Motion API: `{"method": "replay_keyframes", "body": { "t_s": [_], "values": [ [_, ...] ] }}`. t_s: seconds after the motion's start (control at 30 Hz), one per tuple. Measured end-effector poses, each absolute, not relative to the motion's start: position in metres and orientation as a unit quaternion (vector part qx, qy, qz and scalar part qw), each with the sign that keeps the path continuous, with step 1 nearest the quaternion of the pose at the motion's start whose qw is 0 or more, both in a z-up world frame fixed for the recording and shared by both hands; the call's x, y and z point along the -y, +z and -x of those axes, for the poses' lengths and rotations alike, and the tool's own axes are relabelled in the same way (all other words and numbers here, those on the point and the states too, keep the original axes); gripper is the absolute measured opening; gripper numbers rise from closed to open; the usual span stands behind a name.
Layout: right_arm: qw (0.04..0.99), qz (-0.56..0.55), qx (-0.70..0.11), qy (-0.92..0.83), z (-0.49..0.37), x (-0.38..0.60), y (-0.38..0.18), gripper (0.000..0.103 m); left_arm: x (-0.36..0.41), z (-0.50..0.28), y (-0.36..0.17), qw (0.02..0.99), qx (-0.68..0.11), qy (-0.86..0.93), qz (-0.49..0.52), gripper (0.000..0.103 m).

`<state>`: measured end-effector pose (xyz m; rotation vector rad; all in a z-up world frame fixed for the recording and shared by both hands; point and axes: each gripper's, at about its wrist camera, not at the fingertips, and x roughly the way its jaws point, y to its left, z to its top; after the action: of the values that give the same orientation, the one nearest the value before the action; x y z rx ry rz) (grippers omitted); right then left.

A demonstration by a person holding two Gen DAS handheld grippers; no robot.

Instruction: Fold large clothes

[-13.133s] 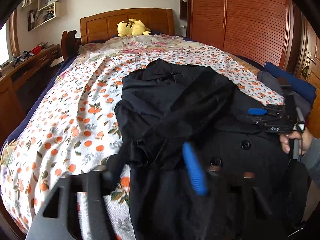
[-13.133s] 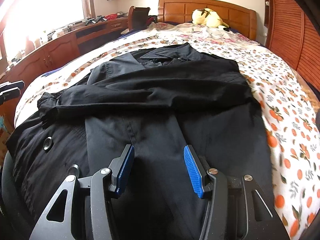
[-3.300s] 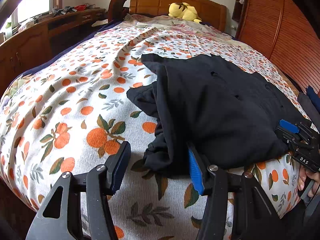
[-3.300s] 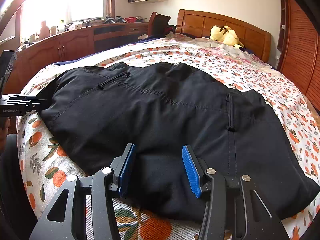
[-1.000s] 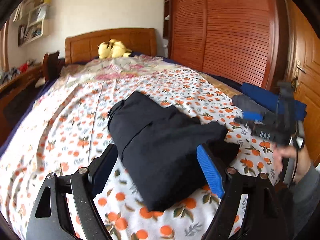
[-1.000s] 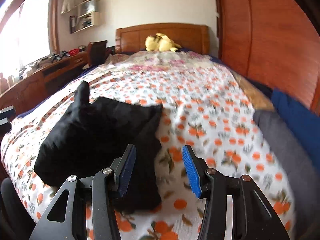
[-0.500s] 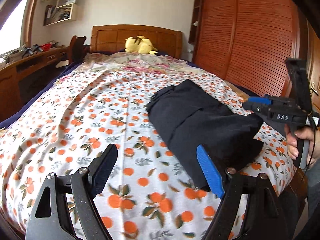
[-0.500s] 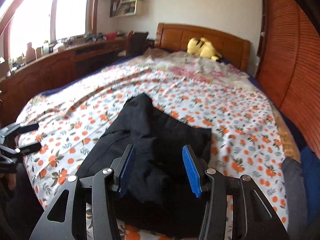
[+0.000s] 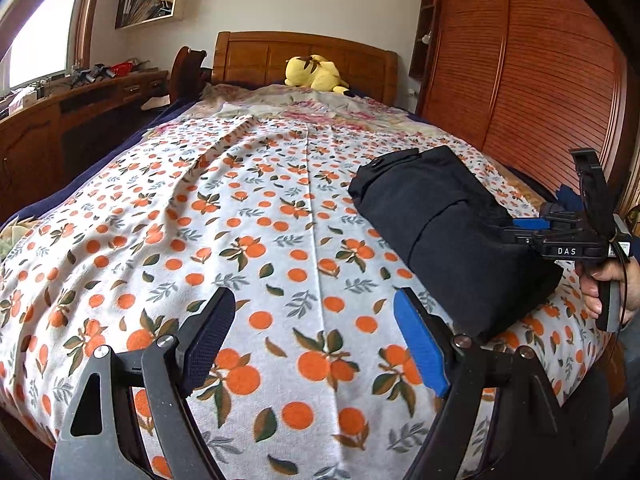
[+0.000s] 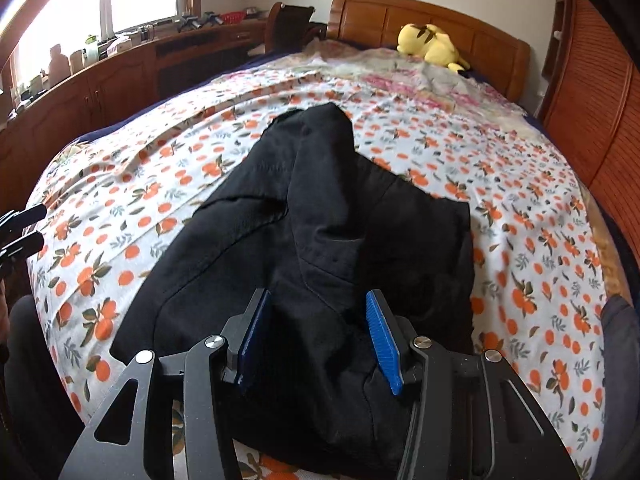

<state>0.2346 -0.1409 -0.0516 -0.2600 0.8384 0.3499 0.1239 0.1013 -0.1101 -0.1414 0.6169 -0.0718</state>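
Observation:
A black garment (image 9: pixel 440 216), folded into a thick bundle, lies on the orange-print bedspread (image 9: pixel 240 208) near the bed's right front corner. My left gripper (image 9: pixel 312 300) hovers open over bare bedspread to the left of the bundle, with nothing between its fingers. My right gripper (image 10: pixel 317 298) hangs just above the near end of the black garment (image 10: pixel 320 216); its blue pads (image 10: pixel 380 332) stand apart and do not press the cloth. The left wrist view shows the right gripper (image 9: pixel 520 230) in a hand above the bundle. The left gripper (image 10: pixel 20 226) peeks in at the right wrist view's left edge.
A yellow plush toy (image 9: pixel 314 74) lies by the wooden headboard (image 9: pixel 300 52). Slatted wooden wardrobe doors (image 9: pixel 540 80) run along the bed's right side. A long wooden desk (image 10: pixel 100 80) with clutter and a chair (image 9: pixel 186 68) stand on the left. Grey and blue clothes (image 10: pixel 620 332) lie at the right edge.
The left gripper has drifted left, so the bundle now sits right of its fingers. The right gripper has swung over the bundle and come closer to it. Both keep the same opening.

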Motion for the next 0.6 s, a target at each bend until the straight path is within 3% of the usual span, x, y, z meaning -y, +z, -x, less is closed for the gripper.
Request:
{"method": "replay_keyframes", "body": {
  "t_s": [0.33, 0.4, 0.43, 0.47, 0.6],
  "values": [
    [0.879, 0.125, -0.426, 0.175, -0.244, 0.145, -0.064, 0.049, -0.105, -0.117, -0.115, 0.949, -0.304, -0.042, 0.077, 0.082],
    [0.875, 0.121, -0.431, 0.187, -0.243, 0.145, -0.066, 0.038, -0.104, -0.115, -0.116, 0.948, -0.305, -0.043, 0.076, 0.082],
    [0.874, 0.126, -0.428, 0.192, -0.241, 0.144, -0.066, 0.022, -0.103, -0.115, -0.117, 0.948, -0.305, -0.044, 0.075, 0.082],
    [0.875, 0.13, -0.42, 0.204, -0.238, 0.143, -0.064, 0.014, -0.102, -0.115, -0.117, 0.949, -0.304, -0.045, 0.072, 0.082],
    [0.881, 0.155, -0.395, 0.212, -0.224, 0.14, -0.049, 0.006, -0.099, -0.115, -0.118, 0.949, -0.304, -0.048, 0.073, 0.082]
  ]
}}
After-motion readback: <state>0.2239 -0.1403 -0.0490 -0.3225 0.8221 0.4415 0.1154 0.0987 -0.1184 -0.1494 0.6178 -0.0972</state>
